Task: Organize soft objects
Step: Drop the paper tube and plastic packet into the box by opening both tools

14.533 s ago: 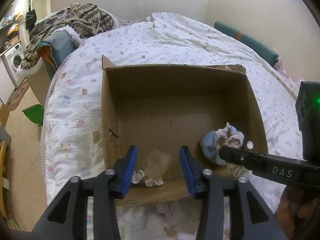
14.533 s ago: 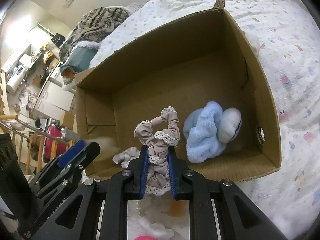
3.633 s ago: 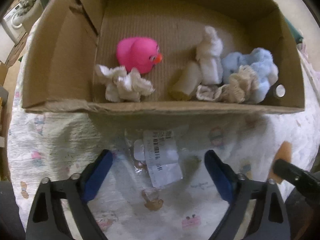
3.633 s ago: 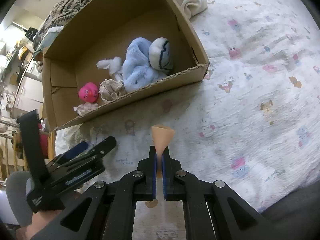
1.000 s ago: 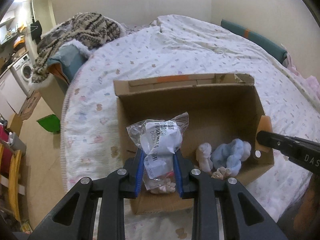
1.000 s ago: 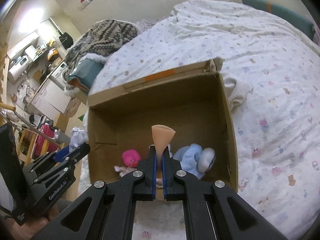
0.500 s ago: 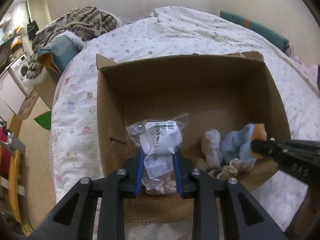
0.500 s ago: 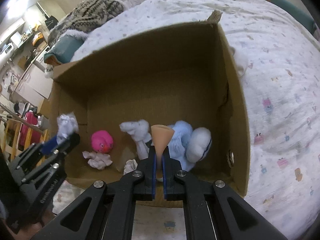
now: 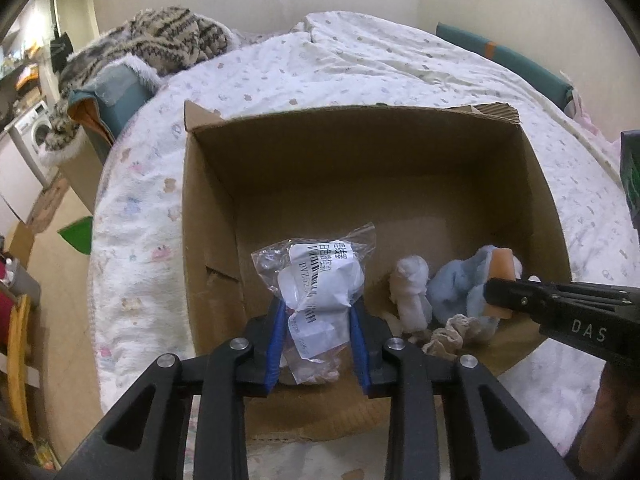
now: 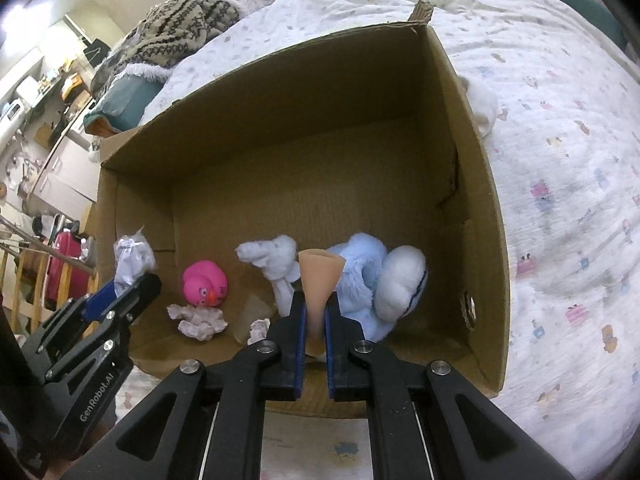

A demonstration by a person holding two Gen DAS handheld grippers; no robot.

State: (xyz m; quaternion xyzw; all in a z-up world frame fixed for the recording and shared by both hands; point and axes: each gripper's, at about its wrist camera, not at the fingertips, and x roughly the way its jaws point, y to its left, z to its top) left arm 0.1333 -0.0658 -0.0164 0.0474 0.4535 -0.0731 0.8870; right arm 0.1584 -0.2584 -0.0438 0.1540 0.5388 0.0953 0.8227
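Observation:
An open cardboard box (image 9: 208, 208) (image 10: 476, 184) sits on the bed. My left gripper (image 9: 318, 316) is shut on a clear plastic bag with a barcode label (image 9: 320, 276), held over the box's near left corner; it also shows in the right wrist view (image 10: 130, 258). My right gripper (image 10: 316, 320) is shut on a peach sponge wedge (image 10: 320, 276), just above the near wall by the blue plush toy (image 10: 360, 276). Inside lie a pink rubber duck (image 10: 204, 282), a white cloth toy (image 10: 272, 264), a cream scrunchie (image 10: 198, 318) and a lace scrunchie (image 9: 448, 334).
The box rests on a white printed bedspread (image 9: 360, 64). A patterned knit blanket (image 9: 160, 40) and a teal cushion (image 9: 116, 92) lie at the bed's far left. A washing machine (image 9: 34, 136) and the floor are to the left. A white cloth (image 10: 482, 108) lies behind the box's right wall.
Both grippers have moved closer over the box's near edge with their loads. The right gripper's sponge now hangs lower, in front of the blue plush.

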